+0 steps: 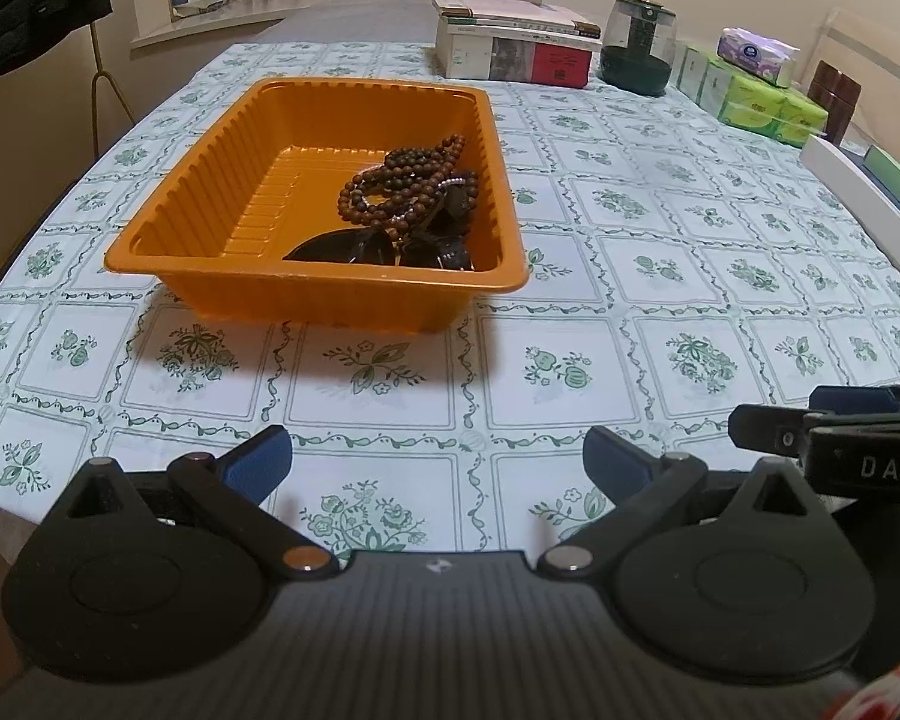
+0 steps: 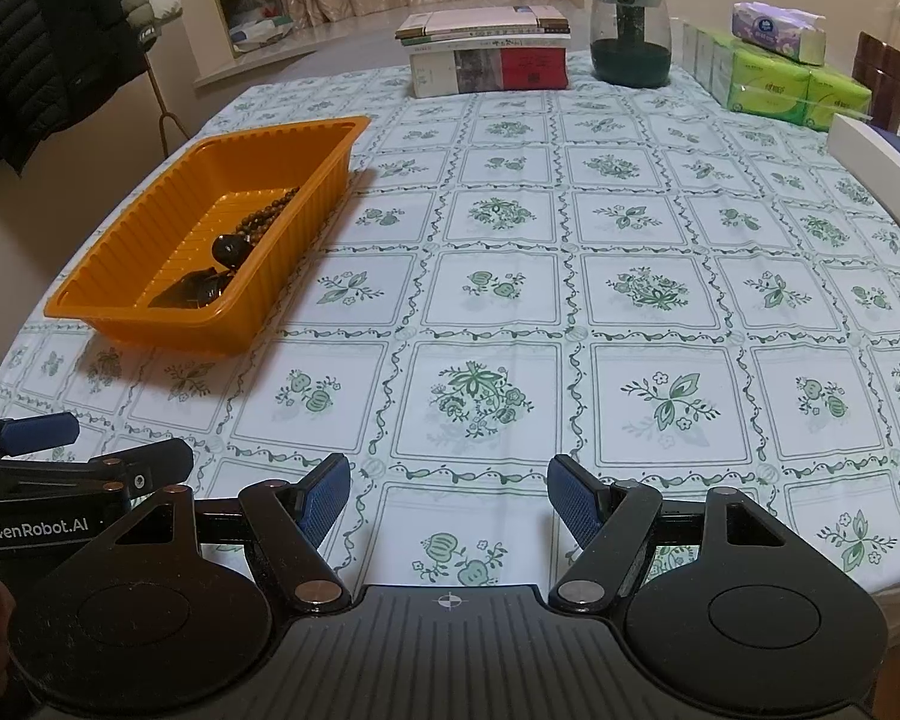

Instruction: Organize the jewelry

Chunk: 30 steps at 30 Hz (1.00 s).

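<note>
An orange plastic tray [image 1: 186,204] stands on the floral tablecloth [image 1: 630,276]. Inside it, against the right wall, lie strings of brown wooden beads [image 1: 411,183] over several dark glossy pieces [image 1: 390,249]. My left gripper [image 1: 438,468] hovers over the near edge of the table, well short of the tray, open with nothing between its blue pads. In the right wrist view the tray [image 2: 120,240] sits at the far left with the beads [image 2: 270,210] showing inside. My right gripper [image 2: 450,501] is open and empty above bare cloth, beside the left gripper [image 2: 48,450].
At the far end stand a stack of books [image 2: 486,51], a dark green glass jar [image 2: 630,39] and tissue packs [image 2: 774,69]. A white box [image 2: 870,147] lies at the right edge. Dark jackets [image 2: 42,30] hang at the left, off the table.
</note>
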### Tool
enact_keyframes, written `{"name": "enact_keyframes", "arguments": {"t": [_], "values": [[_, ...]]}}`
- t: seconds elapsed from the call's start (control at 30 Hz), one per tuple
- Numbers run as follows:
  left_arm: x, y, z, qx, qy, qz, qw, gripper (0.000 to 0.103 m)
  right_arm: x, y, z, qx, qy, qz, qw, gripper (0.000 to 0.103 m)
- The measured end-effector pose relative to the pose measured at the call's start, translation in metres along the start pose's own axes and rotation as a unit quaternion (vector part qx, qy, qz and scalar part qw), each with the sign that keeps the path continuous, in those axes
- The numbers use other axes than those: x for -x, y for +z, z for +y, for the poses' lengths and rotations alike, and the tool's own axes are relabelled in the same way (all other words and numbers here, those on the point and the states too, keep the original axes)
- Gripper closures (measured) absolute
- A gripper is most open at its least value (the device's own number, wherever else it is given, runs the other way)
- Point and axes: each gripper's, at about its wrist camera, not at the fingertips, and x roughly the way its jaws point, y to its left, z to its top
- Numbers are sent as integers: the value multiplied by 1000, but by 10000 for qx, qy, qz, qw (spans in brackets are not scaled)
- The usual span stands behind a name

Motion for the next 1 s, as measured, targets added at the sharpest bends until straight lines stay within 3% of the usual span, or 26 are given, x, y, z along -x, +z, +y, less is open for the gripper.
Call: {"name": "enact_keyframes", "arguments": {"t": [1.0], "values": [[2, 0, -2, -43, -24, -19, 10000, 1, 1, 0, 0, -2, 4, -8, 10000, 31]]}}
